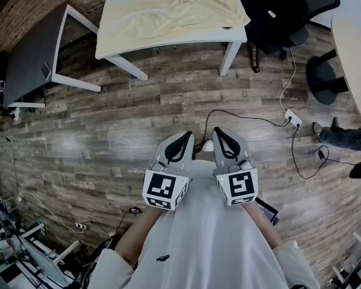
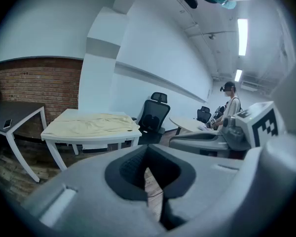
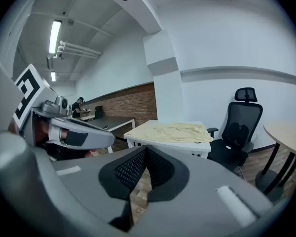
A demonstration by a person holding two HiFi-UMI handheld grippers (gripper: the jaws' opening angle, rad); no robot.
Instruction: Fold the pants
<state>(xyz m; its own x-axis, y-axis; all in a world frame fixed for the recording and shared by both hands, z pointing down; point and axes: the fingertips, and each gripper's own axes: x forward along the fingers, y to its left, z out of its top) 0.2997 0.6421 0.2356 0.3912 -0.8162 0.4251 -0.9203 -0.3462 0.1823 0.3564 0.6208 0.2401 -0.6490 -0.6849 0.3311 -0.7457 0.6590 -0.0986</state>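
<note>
Pale yellow pants (image 1: pixel 171 11) lie spread and rumpled on a white table (image 1: pixel 168 42) across the room; they show too in the left gripper view (image 2: pixel 91 123) and the right gripper view (image 3: pixel 170 131). My left gripper (image 1: pixel 186 136) and right gripper (image 1: pixel 218 131) are held side by side close to my body, well short of the table, over the wooden floor. Both are shut with nothing between their jaws. From the left gripper (image 2: pixel 147 167) I see the right one beside it; from the right gripper (image 3: pixel 142 168) I see the left one.
A black office chair (image 1: pixel 277 11) stands right of the white table, a grey desk (image 1: pixel 30 56) to its left. A round light table (image 1: pixel 355 35) is at the far right. A cable and power strip (image 1: pixel 292 118) lie on the floor. A person stands far back (image 2: pixel 230 105).
</note>
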